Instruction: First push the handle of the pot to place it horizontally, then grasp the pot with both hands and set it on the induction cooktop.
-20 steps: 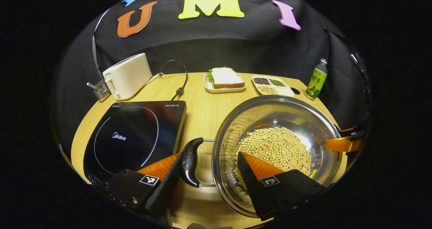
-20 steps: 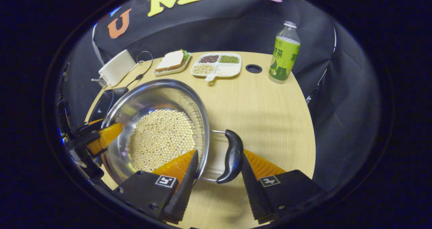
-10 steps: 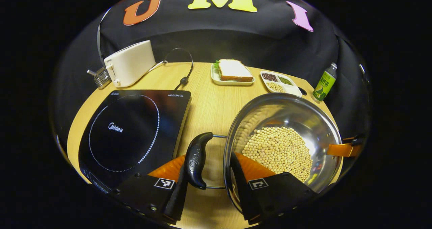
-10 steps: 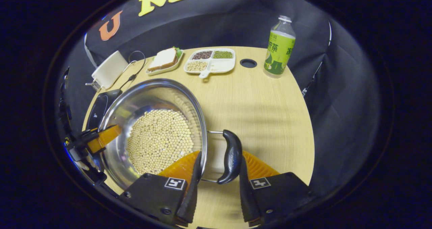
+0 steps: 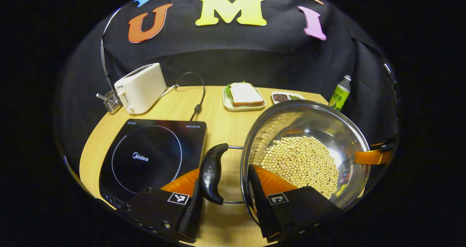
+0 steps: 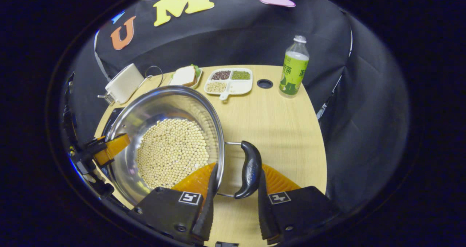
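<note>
- Pot [image 5: 305, 156], steel, holding a layer of pale beans [image 5: 300, 163], sits to the right of the induction cooktop [image 5: 153, 159], close beside it but not over its ring. Whether its base has left the bench [image 5: 222, 119] I cannot tell.
- Left gripper [image 5: 225, 188]: fingers straddle the pot's rim and the black left handle [image 5: 212, 174], drawn in close around them. They look clamped on the handle and rim together.
- Right gripper [image 6: 235, 188]: same arrangement on the right handle [image 6: 249, 168], on the side of the pot away from the cooktop; one finger inside the rim, one outside the handle, closed tight.
- Both handles lie level, so the pushing step reads as done; step in hand is the two-handed carry.
- To do it well: raise both sides together, keep the rim level so the beans do not slide, travel sideways toward the cooktop, centre the base over the dotted ring, lower flat.
- Risk: a tilt if one hand leads.
</note>
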`<state>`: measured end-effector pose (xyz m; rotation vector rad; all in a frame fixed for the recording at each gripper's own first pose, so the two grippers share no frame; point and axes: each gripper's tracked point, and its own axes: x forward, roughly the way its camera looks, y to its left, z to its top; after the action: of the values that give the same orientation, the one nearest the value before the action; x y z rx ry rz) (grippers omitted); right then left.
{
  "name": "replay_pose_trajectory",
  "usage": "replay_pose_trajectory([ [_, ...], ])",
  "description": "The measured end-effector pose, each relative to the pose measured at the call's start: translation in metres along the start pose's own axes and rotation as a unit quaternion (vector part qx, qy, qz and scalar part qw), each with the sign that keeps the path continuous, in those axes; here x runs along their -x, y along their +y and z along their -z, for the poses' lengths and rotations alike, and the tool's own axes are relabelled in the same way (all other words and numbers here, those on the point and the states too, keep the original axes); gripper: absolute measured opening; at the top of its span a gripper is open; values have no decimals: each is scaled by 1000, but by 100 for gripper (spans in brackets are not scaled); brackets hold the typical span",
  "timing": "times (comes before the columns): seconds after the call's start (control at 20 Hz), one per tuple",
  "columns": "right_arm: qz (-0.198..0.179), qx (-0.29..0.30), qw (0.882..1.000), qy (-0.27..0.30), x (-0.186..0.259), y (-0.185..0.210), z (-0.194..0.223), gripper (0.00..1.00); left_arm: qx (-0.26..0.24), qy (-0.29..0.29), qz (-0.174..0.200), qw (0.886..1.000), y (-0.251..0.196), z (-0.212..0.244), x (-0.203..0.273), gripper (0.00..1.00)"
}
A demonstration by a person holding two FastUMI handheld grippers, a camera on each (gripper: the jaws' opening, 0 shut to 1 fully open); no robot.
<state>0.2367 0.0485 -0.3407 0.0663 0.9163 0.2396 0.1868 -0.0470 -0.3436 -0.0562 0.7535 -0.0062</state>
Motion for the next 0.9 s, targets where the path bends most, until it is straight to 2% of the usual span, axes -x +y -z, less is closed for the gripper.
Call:
replay_pose_trajectory([
  [0.35,-1,8,1000,-14,23,42,-12,51,14,-11,-2,1000,35,-14,22,63],
  [0.9,-23,12,1000,-7,24,144,-11,51,15,-9,-31,999,129,-19,48,63],
])
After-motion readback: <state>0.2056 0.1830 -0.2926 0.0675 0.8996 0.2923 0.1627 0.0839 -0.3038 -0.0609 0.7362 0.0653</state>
